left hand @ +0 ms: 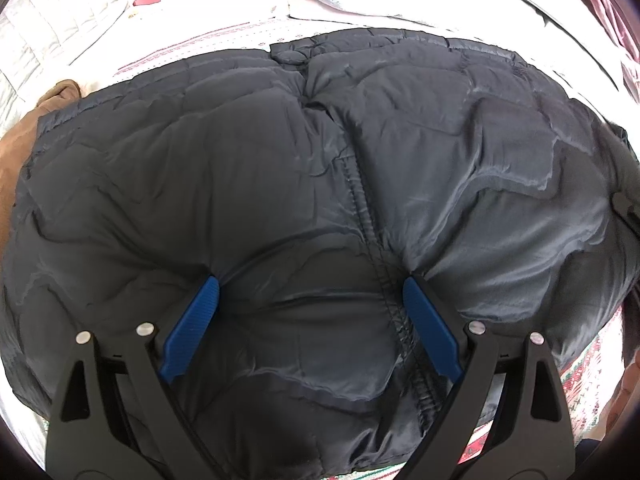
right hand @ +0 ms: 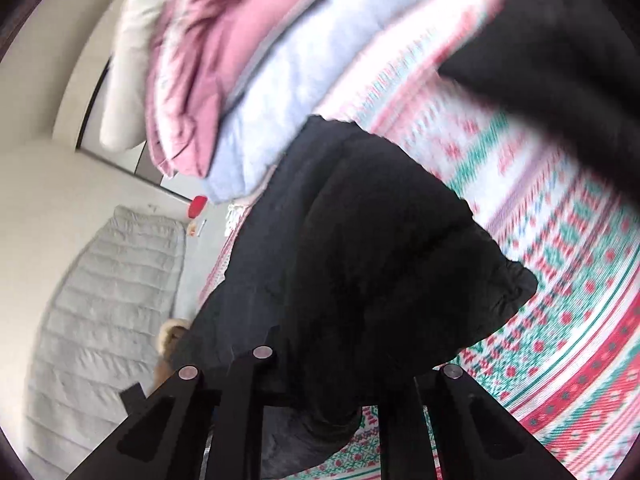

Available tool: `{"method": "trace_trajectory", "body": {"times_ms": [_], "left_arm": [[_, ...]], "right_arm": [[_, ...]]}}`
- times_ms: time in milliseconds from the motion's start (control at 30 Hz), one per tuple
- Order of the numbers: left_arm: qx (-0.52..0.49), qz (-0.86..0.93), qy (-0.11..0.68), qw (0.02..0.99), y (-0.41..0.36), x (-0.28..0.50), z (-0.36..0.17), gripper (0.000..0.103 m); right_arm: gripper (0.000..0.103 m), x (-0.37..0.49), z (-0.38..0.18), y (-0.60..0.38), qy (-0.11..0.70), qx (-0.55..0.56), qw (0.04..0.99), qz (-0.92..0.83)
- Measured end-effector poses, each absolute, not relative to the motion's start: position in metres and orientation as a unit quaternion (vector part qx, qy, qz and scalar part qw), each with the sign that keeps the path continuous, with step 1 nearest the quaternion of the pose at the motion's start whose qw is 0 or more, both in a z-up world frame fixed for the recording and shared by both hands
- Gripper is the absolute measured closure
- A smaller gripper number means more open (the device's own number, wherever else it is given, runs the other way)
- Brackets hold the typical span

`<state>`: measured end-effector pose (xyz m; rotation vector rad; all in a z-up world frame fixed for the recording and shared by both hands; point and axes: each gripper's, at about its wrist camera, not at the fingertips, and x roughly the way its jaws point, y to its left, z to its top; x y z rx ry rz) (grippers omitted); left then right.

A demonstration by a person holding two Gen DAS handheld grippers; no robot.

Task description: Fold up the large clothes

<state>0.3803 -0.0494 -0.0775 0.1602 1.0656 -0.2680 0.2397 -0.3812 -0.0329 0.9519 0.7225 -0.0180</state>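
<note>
A large dark navy quilted puffer jacket [left hand: 320,184] lies spread on the bed, its zipper [left hand: 372,240] running down the middle. My left gripper [left hand: 312,292] is open, its blue fingers [left hand: 200,316] pressing down on the jacket's near part on either side of a puffed panel. In the blurred right wrist view a dark part of the jacket [right hand: 380,264] hangs in front of my right gripper [right hand: 332,392] and covers its fingertips. It seems held, but the jaws are hidden.
The bed has a patterned red, green and white cover [right hand: 560,280]. Pink and pale blue bedding [right hand: 240,80] is piled at the far side. A brown furry garment [left hand: 24,140] lies left of the jacket. A grey quilted item [right hand: 100,300] lies on the floor.
</note>
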Motion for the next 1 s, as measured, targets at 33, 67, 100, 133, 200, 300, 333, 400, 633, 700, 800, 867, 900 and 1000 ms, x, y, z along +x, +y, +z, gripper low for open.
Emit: {"method": "trace_trajectory", "body": {"times_ms": [33,67,100,133,200,300,333,400,633,700,800,867,900,1000], "left_arm": [[0.073,-0.130,0.507,0.849,-0.049,0.380,-0.076,0.010],[0.068,-0.135,0.508,0.848,-0.049,0.380,-0.075,0.010],[0.063,-0.141,0.510,0.846,-0.049,0.379,-0.073,0.010],[0.054,-0.152,0.515,0.842,-0.049,0.378,-0.070,0.010],[0.046,-0.168,0.517,0.838,-0.050,0.374,-0.064,0.010],[0.048,-0.191,0.509,0.838,-0.056,0.362,-0.051,0.010],[0.050,-0.197,0.507,0.837,-0.059,0.358,-0.048,0.010],[0.053,-0.204,0.506,0.836,-0.063,0.353,-0.046,0.010],[0.115,-0.198,0.499,0.836,-0.095,0.340,-0.067,0.010],[0.144,-0.192,0.488,0.839,-0.105,0.336,-0.074,0.010],[0.163,-0.187,0.482,0.840,-0.113,0.331,-0.080,0.010],[0.187,-0.182,0.473,0.841,-0.121,0.328,-0.084,0.010],[0.195,-0.182,0.470,0.841,-0.124,0.326,-0.086,0.010],[0.204,-0.182,0.467,0.841,-0.126,0.329,-0.089,0.010]], "right_arm": [[0.091,0.237,-0.026,-0.379,0.333,0.438,0.835,-0.011],[0.091,0.234,-0.021,-0.378,0.328,0.430,0.841,-0.014],[0.091,0.231,-0.016,-0.378,0.324,0.423,0.846,-0.021],[0.091,0.227,-0.009,-0.380,0.316,0.414,0.853,-0.033],[0.091,0.216,0.003,-0.386,0.297,0.394,0.868,-0.060],[0.091,0.201,0.024,-0.395,0.272,0.343,0.893,-0.110],[0.091,0.196,0.027,-0.401,0.267,0.333,0.896,-0.123],[0.091,0.188,0.029,-0.413,0.262,0.330,0.896,-0.142],[0.091,0.177,0.044,-0.413,0.235,0.314,0.910,-0.133],[0.091,0.174,0.053,-0.401,0.223,0.295,0.922,-0.118],[0.091,0.177,0.064,-0.386,0.211,0.273,0.933,-0.101],[0.091,0.181,0.074,-0.369,0.203,0.247,0.943,-0.090],[0.091,0.181,0.078,-0.362,0.199,0.232,0.949,-0.083],[0.091,0.184,0.088,-0.340,0.187,0.197,0.960,-0.063]]}}
